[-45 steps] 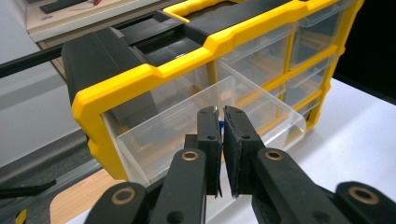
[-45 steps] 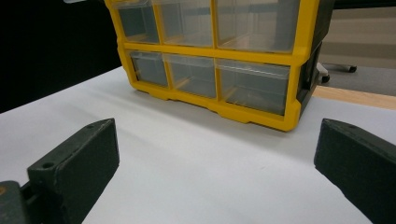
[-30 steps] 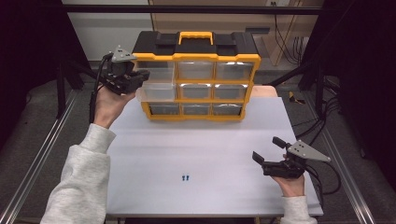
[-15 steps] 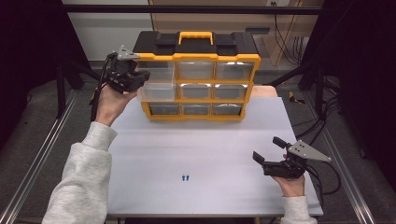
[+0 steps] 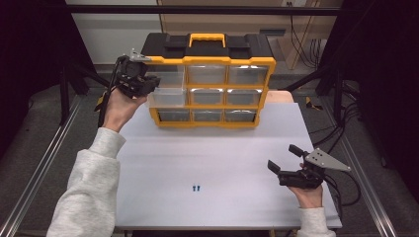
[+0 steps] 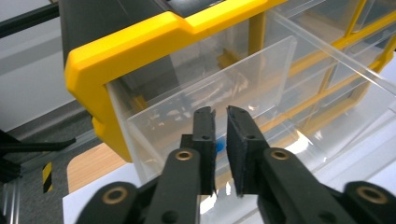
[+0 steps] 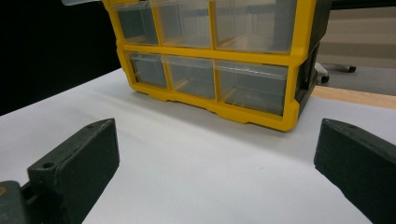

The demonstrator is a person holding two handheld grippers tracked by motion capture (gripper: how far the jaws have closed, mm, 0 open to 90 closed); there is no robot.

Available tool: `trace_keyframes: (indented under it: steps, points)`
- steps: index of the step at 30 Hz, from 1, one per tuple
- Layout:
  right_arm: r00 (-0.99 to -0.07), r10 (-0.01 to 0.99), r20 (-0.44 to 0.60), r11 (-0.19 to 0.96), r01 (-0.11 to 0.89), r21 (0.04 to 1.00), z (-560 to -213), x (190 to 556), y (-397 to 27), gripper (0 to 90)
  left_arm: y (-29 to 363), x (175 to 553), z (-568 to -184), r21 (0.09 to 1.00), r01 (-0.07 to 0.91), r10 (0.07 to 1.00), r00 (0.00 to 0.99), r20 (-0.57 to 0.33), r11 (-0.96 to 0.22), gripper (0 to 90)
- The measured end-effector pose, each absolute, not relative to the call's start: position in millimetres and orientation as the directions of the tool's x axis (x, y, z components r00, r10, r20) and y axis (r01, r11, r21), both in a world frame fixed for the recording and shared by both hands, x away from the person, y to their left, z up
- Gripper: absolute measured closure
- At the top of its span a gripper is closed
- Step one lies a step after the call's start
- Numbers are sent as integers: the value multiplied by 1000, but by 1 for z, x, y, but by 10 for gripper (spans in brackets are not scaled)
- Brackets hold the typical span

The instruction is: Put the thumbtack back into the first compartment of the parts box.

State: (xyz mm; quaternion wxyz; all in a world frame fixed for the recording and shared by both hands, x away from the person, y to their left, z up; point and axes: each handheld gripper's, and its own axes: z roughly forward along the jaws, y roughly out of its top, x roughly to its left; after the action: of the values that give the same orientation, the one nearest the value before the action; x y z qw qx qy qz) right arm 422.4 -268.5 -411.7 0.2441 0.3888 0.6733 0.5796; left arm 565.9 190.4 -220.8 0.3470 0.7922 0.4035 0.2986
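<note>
- The yellow-and-black drawer cabinet (image 5: 210,81) stands at the far middle of the white desk (image 5: 222,158), in the upper centre of the high view.
- One clear drawer (image 6: 243,88), in the cabinet's left column, is pulled out part way toward the left.
- The left tool (image 6: 220,149) is at that drawer in the upper left of the high view; its jaws are nearly closed, and a small blue item (image 6: 219,147) shows between them, probably gripped, though it is mostly hidden.
- The right tool (image 5: 289,165) rests low at the lower right of the high view, jaws wide apart and holding nothing.
- Two small blue pieces (image 5: 196,188) lie on the desk at lower centre.
</note>
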Motion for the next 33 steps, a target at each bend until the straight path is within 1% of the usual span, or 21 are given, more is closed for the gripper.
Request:
trace_keyframes:
  steps: [4,7,8,11,13,15,22,26,29,33]
  points:
    - [-579,806,122,26,240,970,-412,422,-269,5,191,565,-220,802,429,855,484,184,-415,707]
    - [-580,806,117,30,238,971,-411,422,-269,5,192,560,-218,833,400,865,472,169,-381,643]
    - [-577,808,120,27,239,971,-411,422,-269,5,194,559,-216,830,395,860,476,182,-394,620]
    - [-580,806,117,30,238,971,-411,422,-269,5,195,551,-212,867,357,869,469,156,-348,564]
    - [-580,806,118,29,238,971,-411,422,-269,5,197,545,-210,877,336,862,483,153,-344,523]
    - [-579,807,117,29,237,971,-411,422,-269,5,199,539,-210,892,316,851,508,130,-324,474]
    - [-577,808,123,20,234,972,-411,422,-269,5,205,518,-212,910,253,814,564,137,-329,302]
    - [-577,808,123,18,232,972,-411,422,-269,5,208,505,-217,917,228,803,579,142,-327,228]
    - [-576,808,125,18,236,972,-411,421,-269,5,211,497,-222,928,216,803,582,127,-303,184]
    - [-577,807,123,19,233,972,-411,422,-269,5,213,487,-231,928,201,797,587,142,-313,126]
